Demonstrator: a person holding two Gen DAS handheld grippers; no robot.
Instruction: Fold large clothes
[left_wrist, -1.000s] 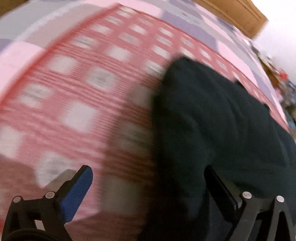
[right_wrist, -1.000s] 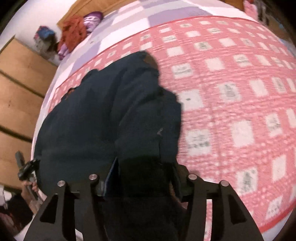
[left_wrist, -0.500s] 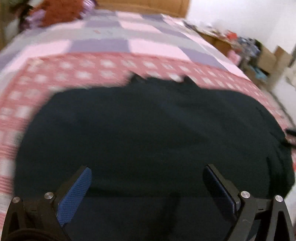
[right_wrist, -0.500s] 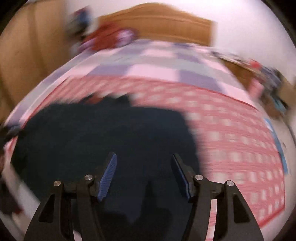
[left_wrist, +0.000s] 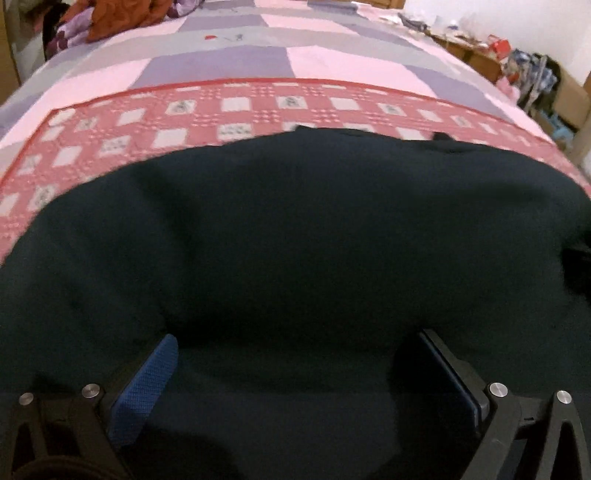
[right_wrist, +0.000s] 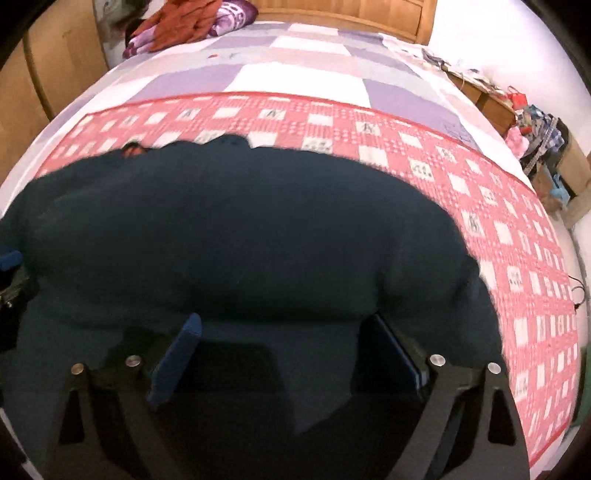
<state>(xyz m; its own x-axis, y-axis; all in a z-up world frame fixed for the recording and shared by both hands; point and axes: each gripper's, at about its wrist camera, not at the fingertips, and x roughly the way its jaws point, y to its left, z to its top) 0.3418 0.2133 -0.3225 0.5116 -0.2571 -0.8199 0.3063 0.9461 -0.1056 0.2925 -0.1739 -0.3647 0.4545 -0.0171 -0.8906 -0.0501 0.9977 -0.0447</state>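
Where red checked quilt (left_wrist: 236, 110) shows, dark soft garment (left_wrist: 295, 236) bulges, both claws parted.

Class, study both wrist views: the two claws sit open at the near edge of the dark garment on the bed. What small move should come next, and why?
Probably shut both claws on the near hem. The left claw and right claw stand open with the dark garment between their fingers, spread across the red checked blanket. Neither grips cloth yet, so nothing can be lifted or folded until they pinch.
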